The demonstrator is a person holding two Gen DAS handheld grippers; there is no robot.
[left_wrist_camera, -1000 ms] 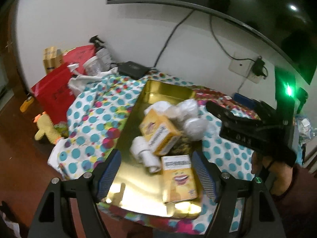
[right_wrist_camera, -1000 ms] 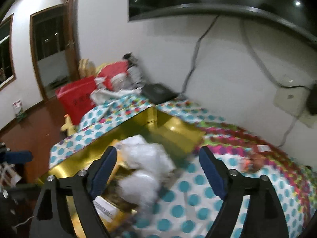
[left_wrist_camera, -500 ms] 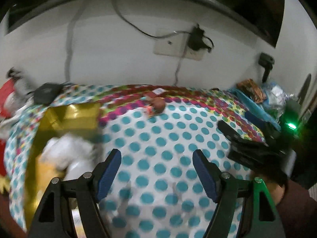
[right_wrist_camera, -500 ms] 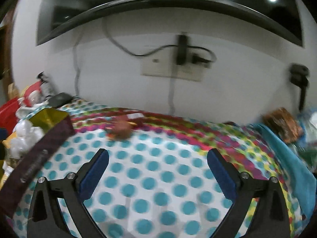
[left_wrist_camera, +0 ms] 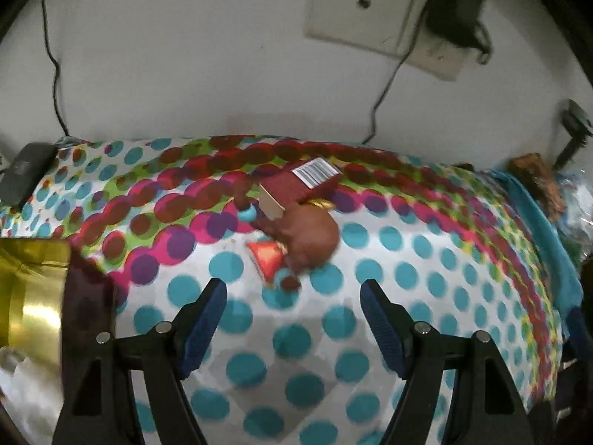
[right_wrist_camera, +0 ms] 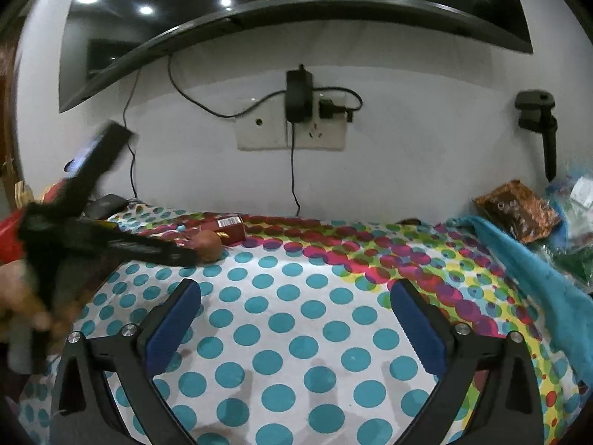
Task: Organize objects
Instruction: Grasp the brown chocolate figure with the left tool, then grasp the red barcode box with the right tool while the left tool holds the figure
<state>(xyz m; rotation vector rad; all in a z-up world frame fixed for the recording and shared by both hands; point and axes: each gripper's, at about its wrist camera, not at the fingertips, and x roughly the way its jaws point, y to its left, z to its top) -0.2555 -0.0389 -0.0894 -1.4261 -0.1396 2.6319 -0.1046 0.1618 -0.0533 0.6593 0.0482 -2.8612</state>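
Note:
My left gripper (left_wrist_camera: 292, 289) stands open just short of a small cluster on the polka-dot cloth (left_wrist_camera: 407, 259). The cluster is a round brown toy (left_wrist_camera: 311, 237), a maroon box with a barcode (left_wrist_camera: 300, 183), a red-orange triangular piece (left_wrist_camera: 268, 256) and a tiny turquoise bead (left_wrist_camera: 247, 214). At the left edge is a corner of the gold tray (left_wrist_camera: 29, 289). My right gripper (right_wrist_camera: 296, 289) hangs over bare cloth, its jaws opening, nothing between them. The right wrist view shows the left gripper (right_wrist_camera: 155, 196) blurred at far left, near the brown toy (right_wrist_camera: 209, 244) and box (right_wrist_camera: 226, 228).
A black device (left_wrist_camera: 24, 170) lies at the cloth's back left. A wall socket with plug and cables (right_wrist_camera: 296, 126) sits behind the table, under a dark screen (right_wrist_camera: 296, 0). A turquoise cloth (right_wrist_camera: 519, 259) and a brown snack packet (right_wrist_camera: 517, 211) lie at the right.
Both views have swung right, from the gold tray to the polka-dot cloth. My left gripper has closed in on the brown toy and maroon box. The right jaws have widened.

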